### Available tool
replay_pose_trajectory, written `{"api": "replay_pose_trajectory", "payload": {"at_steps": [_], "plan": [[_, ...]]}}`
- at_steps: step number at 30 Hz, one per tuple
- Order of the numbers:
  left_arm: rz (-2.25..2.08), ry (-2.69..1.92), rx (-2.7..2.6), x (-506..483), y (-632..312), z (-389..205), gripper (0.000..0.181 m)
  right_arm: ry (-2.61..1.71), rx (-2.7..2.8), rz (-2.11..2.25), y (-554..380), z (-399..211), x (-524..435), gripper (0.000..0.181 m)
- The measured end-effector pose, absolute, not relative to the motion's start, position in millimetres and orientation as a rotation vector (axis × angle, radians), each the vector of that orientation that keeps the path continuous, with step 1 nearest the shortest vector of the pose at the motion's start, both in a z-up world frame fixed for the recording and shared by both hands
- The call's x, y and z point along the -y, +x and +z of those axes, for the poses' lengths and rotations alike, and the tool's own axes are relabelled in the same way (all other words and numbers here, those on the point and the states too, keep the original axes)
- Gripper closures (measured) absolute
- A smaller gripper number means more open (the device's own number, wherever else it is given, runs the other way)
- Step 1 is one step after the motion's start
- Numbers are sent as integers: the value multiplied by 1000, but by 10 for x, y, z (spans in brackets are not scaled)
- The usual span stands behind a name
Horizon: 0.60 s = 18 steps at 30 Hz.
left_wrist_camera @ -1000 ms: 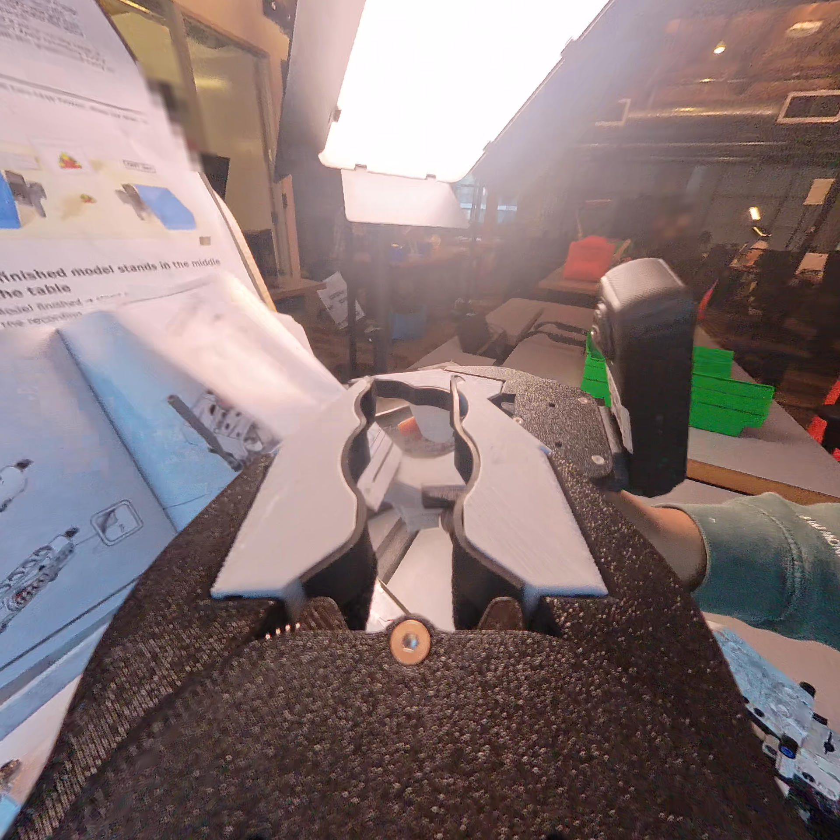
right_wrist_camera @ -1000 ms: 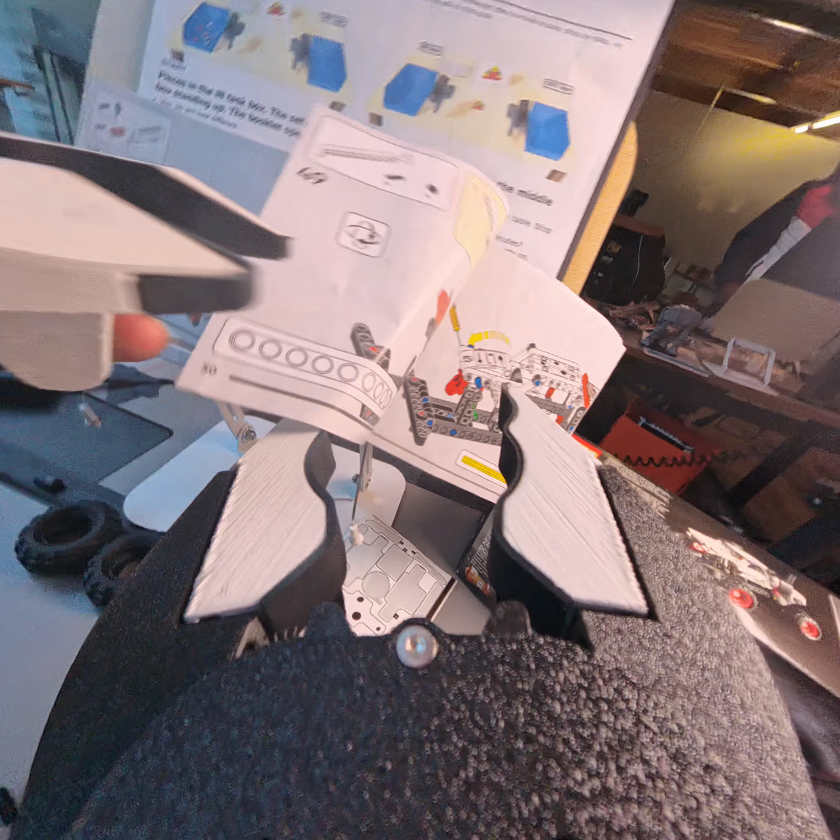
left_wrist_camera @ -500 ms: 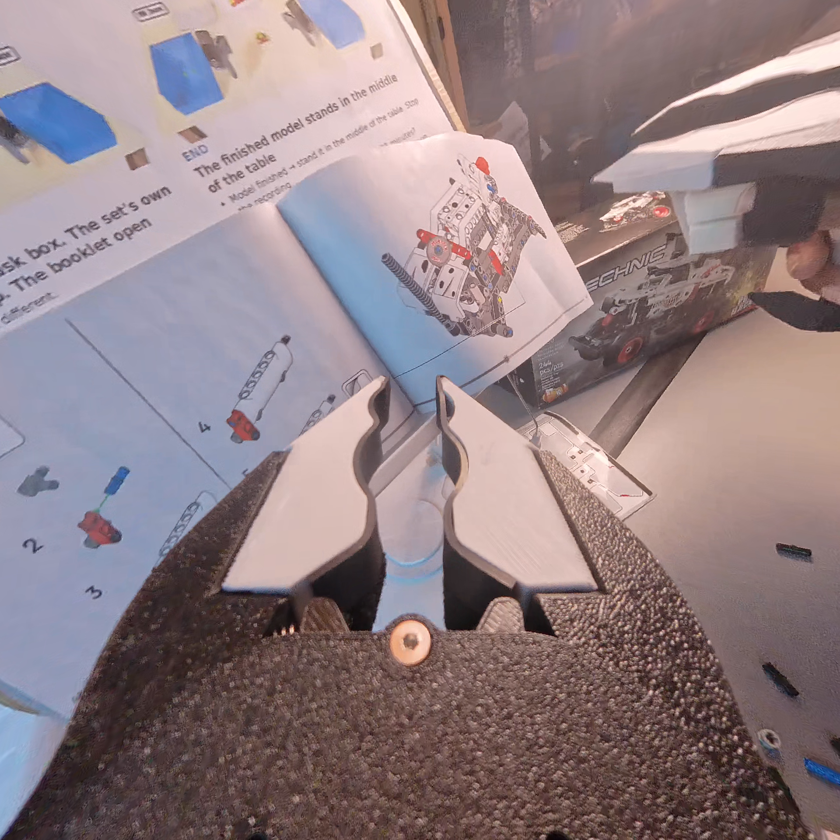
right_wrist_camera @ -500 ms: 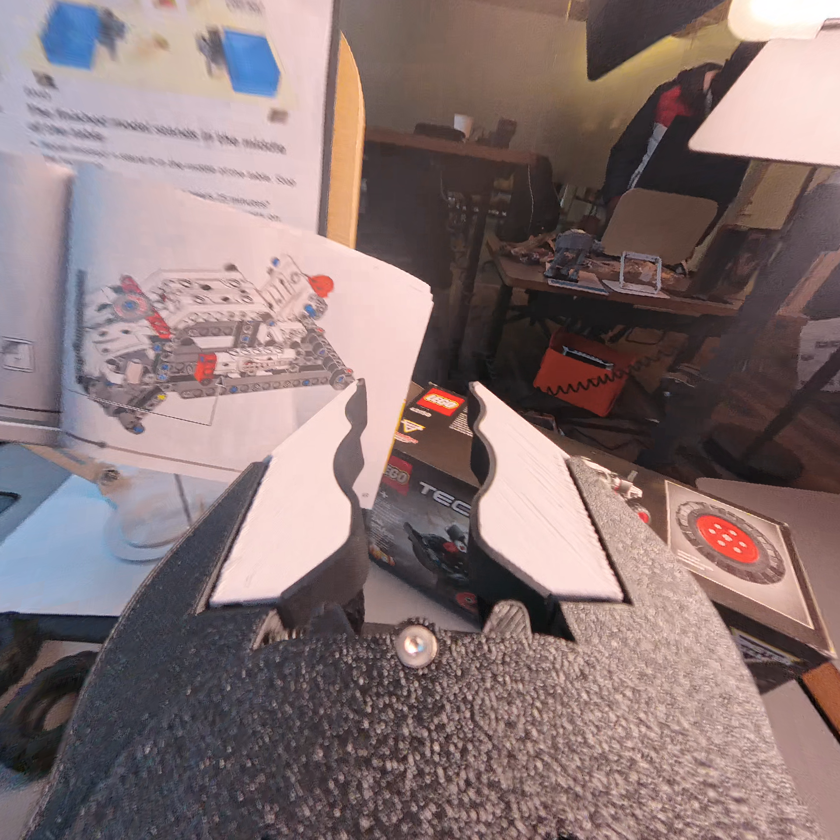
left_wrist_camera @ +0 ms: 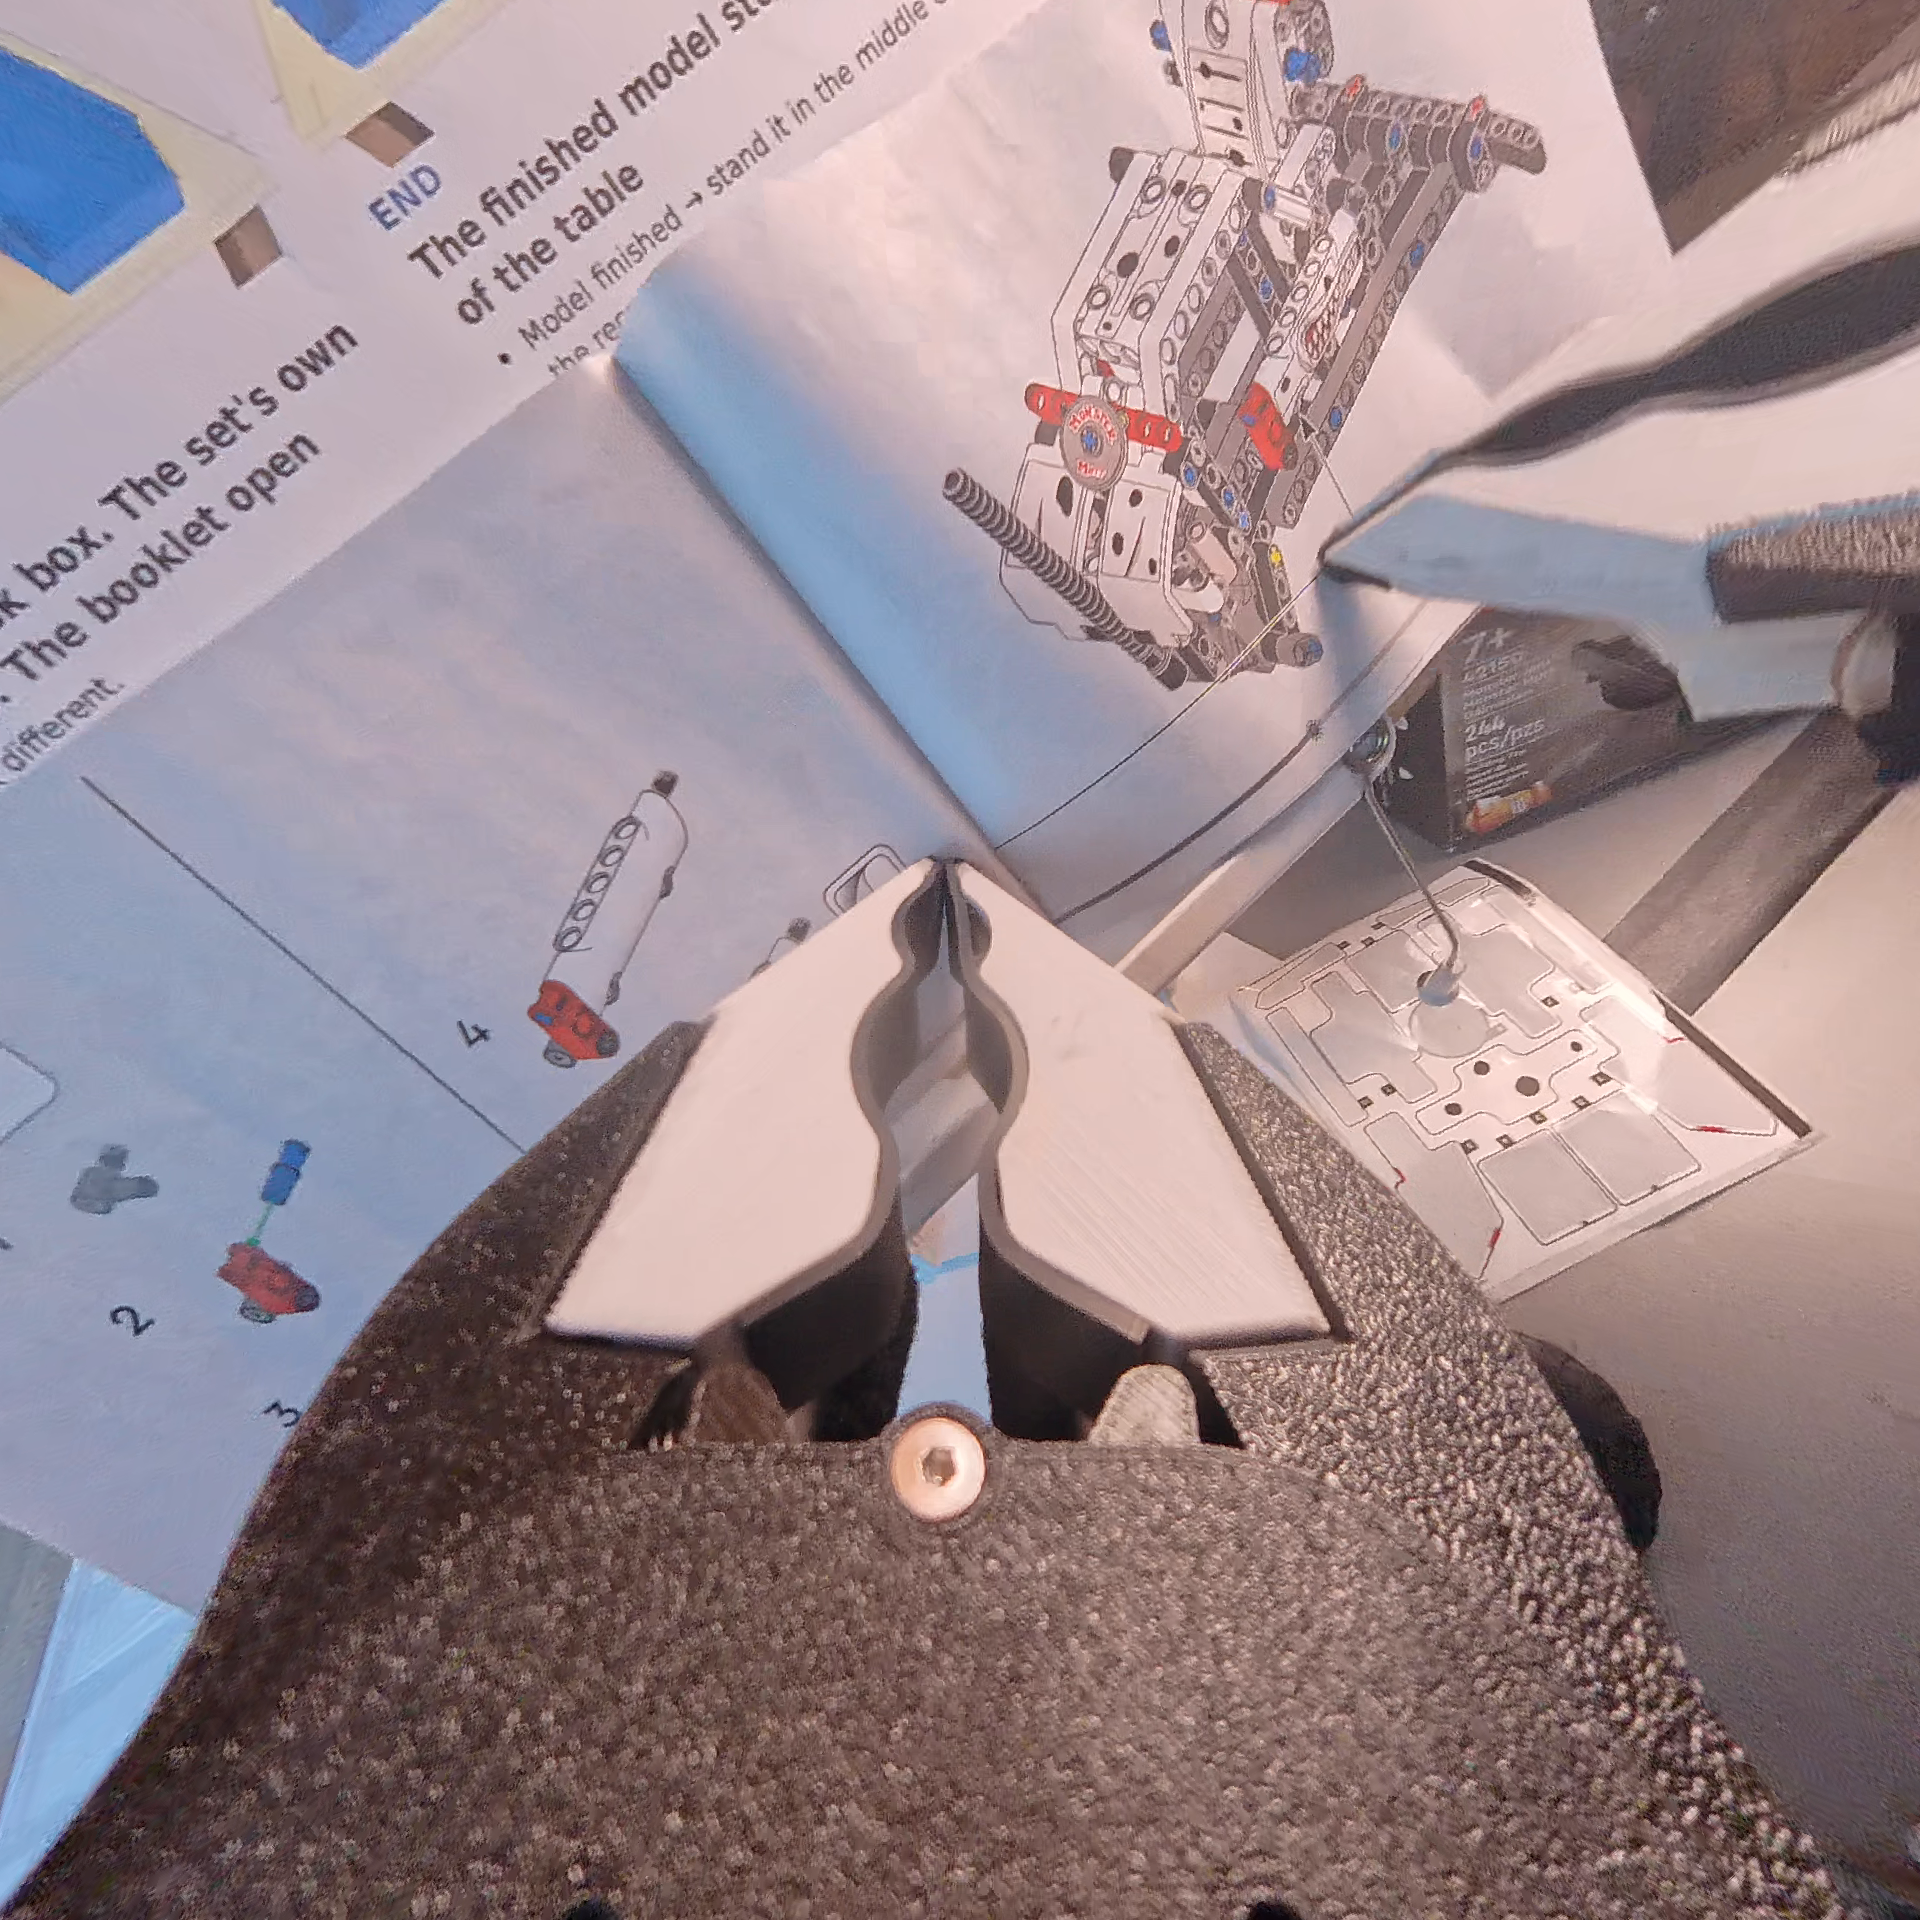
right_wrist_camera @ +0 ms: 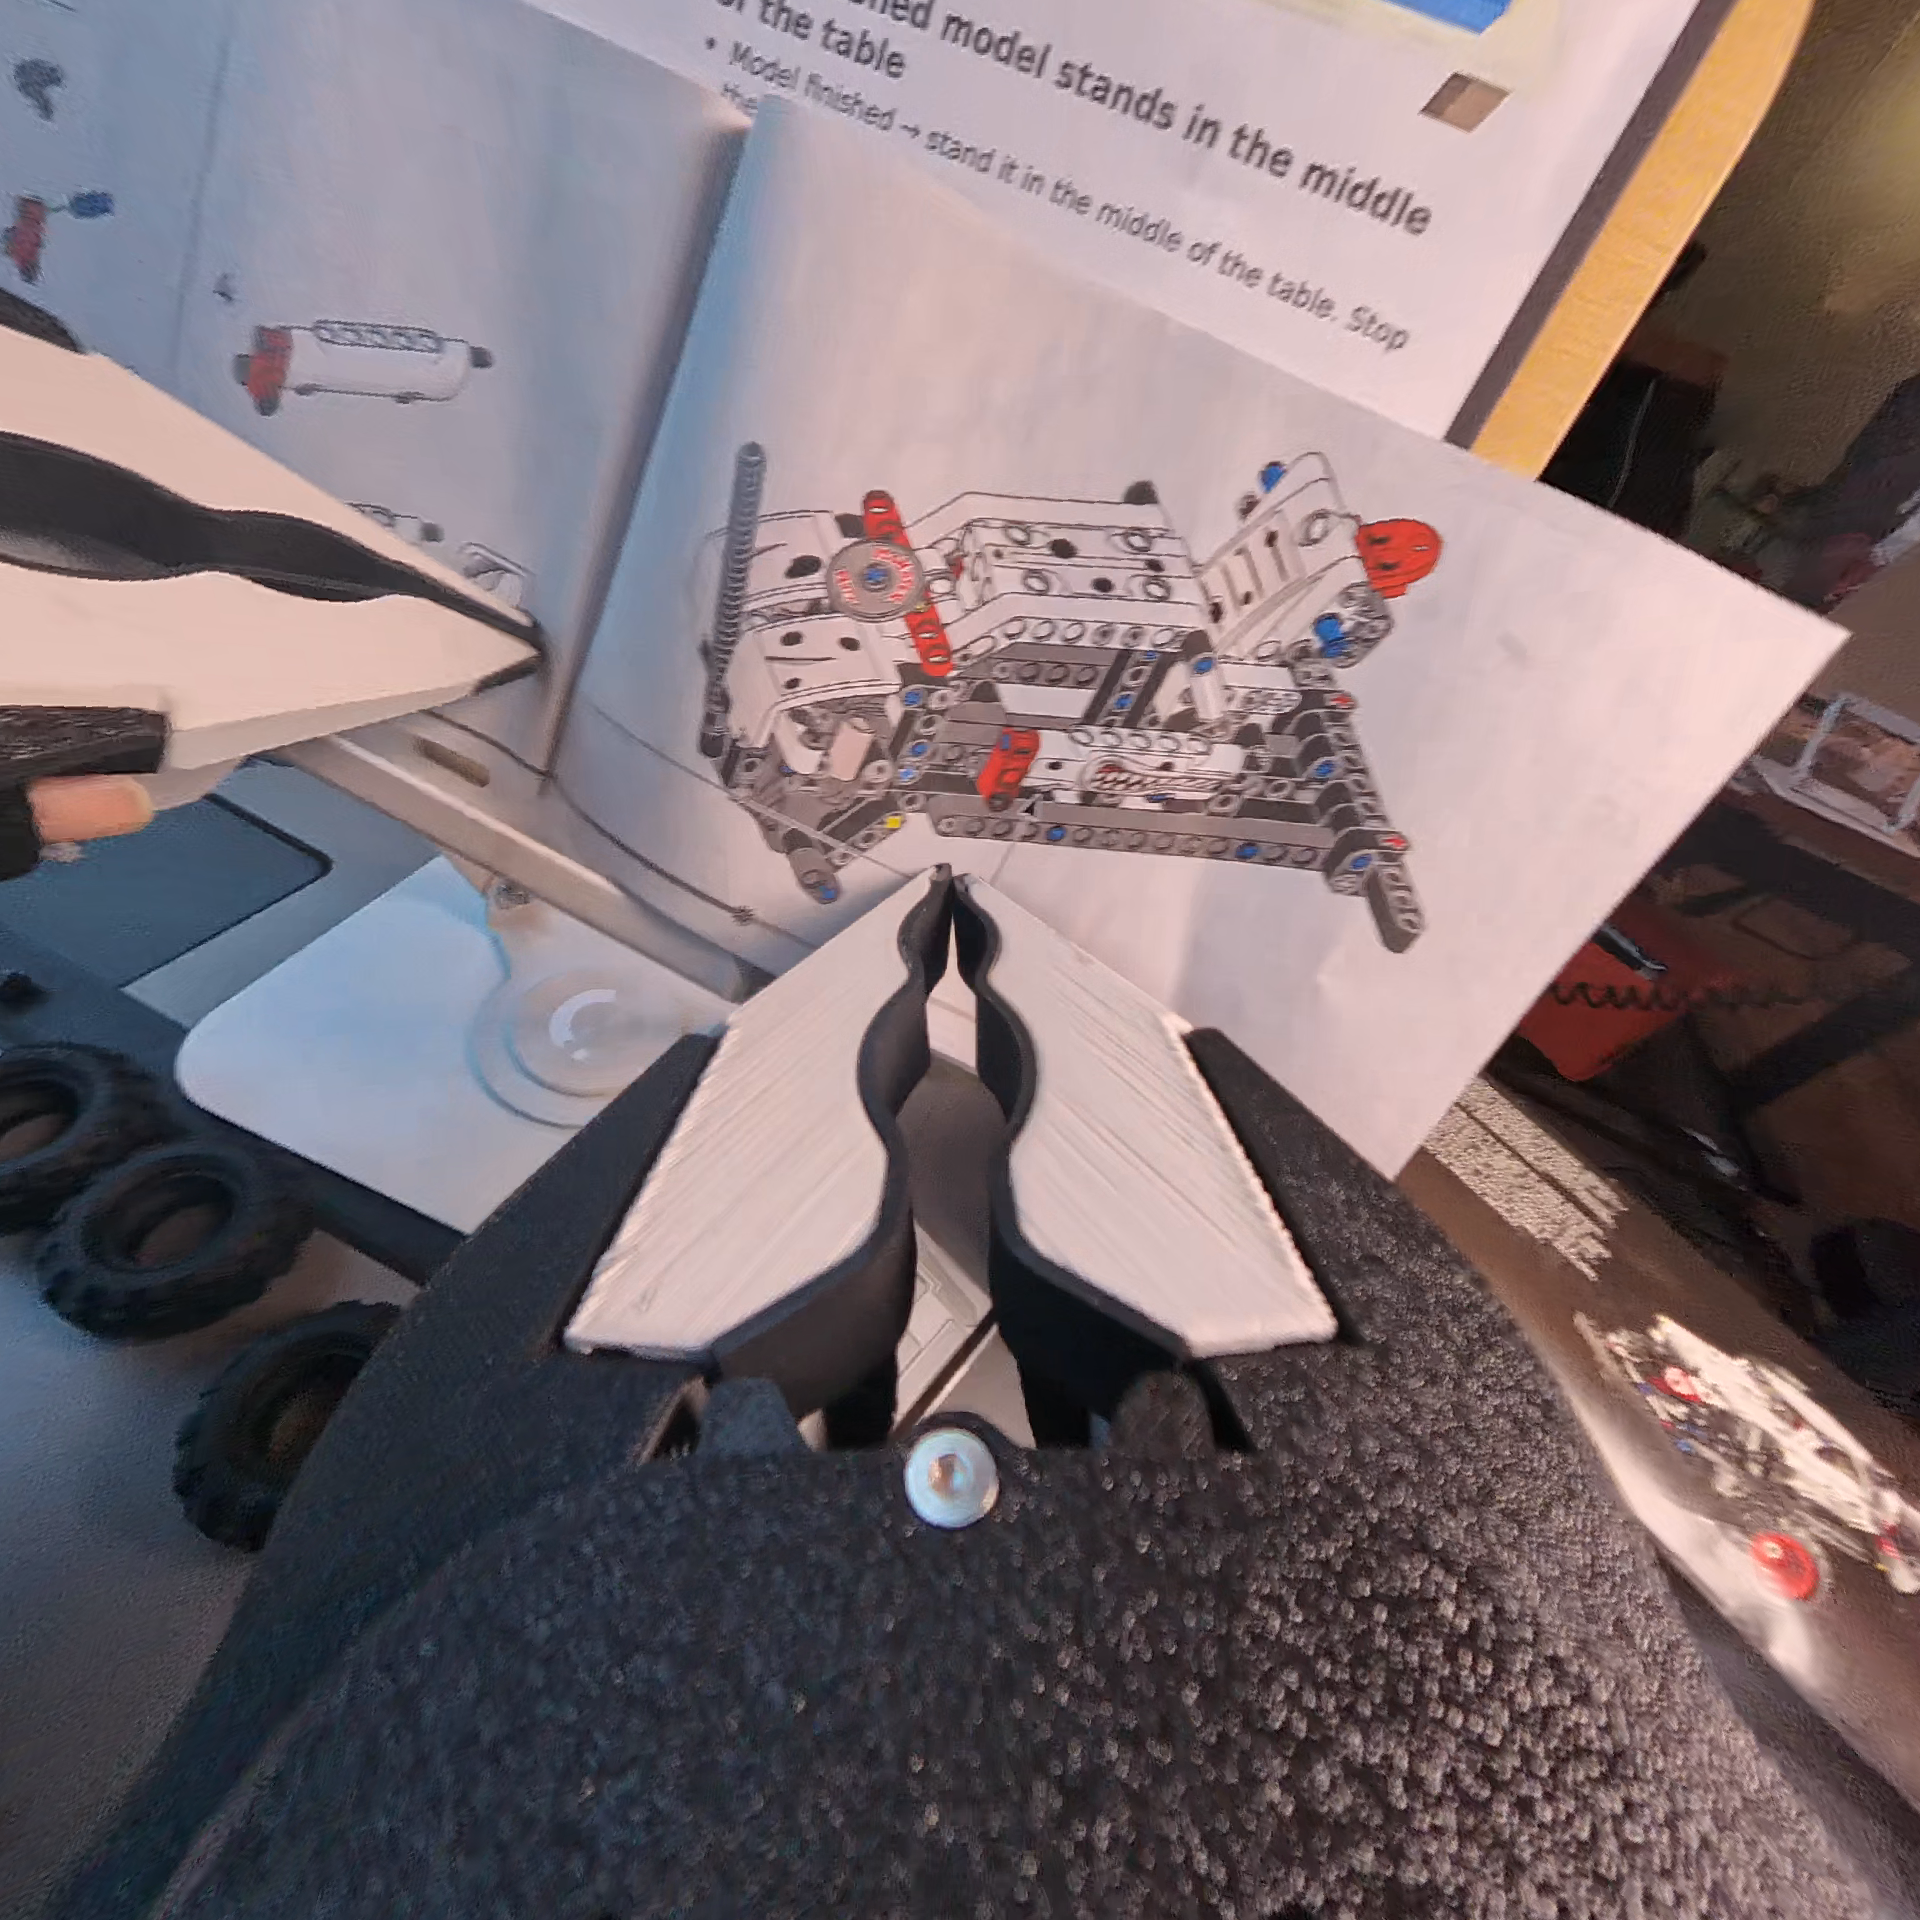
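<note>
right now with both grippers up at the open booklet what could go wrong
1. Both the left hand-held gripper and the right hand-held gripper look shut at the lower edge of the open booklet; pulling apart could tear or crease a page.
2. The booklet rests on a thin wire stand; a push could tip it.
3. Black tyres lie near the stand's base and could get knocked.

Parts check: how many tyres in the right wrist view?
3 tyres, all at the left edge: one cut off by the frame, one beside it, one nearest the camera. Others may be hidden.
</note>
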<state>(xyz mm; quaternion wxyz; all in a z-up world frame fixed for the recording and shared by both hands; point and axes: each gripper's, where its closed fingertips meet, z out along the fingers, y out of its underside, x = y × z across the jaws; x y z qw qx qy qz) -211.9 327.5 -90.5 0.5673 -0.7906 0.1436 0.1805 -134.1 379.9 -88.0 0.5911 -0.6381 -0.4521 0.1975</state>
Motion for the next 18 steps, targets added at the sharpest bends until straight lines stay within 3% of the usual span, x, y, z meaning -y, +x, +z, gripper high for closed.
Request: {"api": "replay_pose_trajectory", "payload": {"at_steps": [12, 18], "plan": [[503, -1883, -279, -3162, -2309, -927, 181, -1367, 1117, 315, -1510, -631, -3957, 181], [526, -1865, -308, -3116, -2322, -964, 181, -1515, 1011, 336, -1280, -904, -3916, 181]]}}
